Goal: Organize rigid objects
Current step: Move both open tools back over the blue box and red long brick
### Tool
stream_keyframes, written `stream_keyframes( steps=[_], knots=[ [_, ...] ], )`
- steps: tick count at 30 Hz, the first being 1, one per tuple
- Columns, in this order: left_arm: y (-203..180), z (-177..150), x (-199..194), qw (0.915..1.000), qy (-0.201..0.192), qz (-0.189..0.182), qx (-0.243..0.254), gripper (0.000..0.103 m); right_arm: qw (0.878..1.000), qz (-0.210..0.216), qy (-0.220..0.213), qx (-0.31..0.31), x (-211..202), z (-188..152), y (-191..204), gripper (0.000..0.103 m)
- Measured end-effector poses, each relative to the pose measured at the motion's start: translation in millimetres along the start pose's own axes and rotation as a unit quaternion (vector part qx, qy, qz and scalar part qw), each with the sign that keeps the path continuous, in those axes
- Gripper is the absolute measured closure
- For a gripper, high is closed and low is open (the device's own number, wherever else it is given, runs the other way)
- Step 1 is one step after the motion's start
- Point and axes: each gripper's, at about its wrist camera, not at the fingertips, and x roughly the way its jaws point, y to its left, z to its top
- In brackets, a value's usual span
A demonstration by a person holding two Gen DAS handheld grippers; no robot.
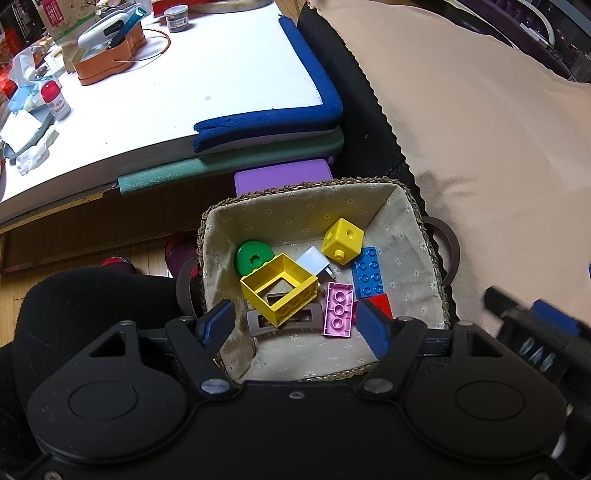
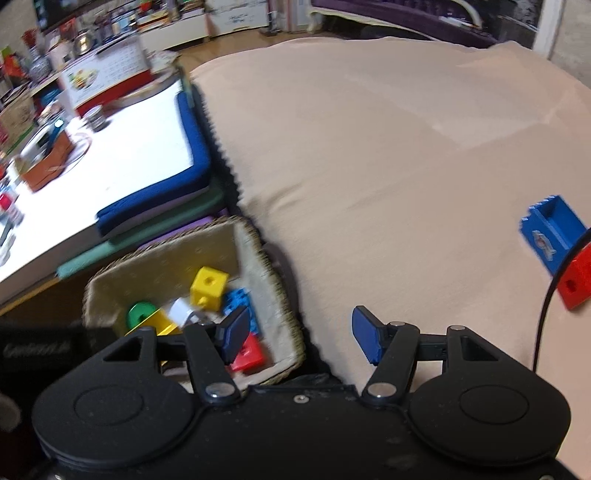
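Note:
A woven basket (image 1: 417,206) with a cloth lining holds several toys: a hollow yellow brick (image 1: 280,291), a yellow cube (image 1: 341,240), a green ring (image 1: 253,256), a pink brick (image 1: 338,310), a blue brick (image 1: 369,273), a red piece (image 1: 380,304) and a white plug (image 1: 312,260). My left gripper (image 1: 295,325) is open and empty just above the basket. My right gripper (image 2: 299,334) is open and empty over the basket's right rim (image 2: 280,295). A blue block (image 2: 550,230) and a red block (image 2: 576,284) lie on the beige cloth at the right.
A white table (image 1: 184,92) with blue foam edging stands behind the basket, carrying an orange box (image 1: 110,59), a small bottle (image 1: 55,99) and a tin (image 1: 176,18). A beige cloth (image 2: 388,166) covers the surface to the right. The right gripper shows at the left wrist view's right edge (image 1: 535,325).

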Motion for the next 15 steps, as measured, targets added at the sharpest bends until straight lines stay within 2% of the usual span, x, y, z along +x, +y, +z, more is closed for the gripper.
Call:
stream_keyframes(
  steps=[8,15],
  knots=[
    [-7,-1,1,0.9999,0.001,0.006,0.016,0.035,0.997,-0.054,-0.026,0.056,-5,20,-60,0.042],
    [-12,-2,3,0.9996,0.002,0.016,0.025,0.035,0.984,-0.110,-0.048,0.130,-23,25,-147,0.041]
  ],
)
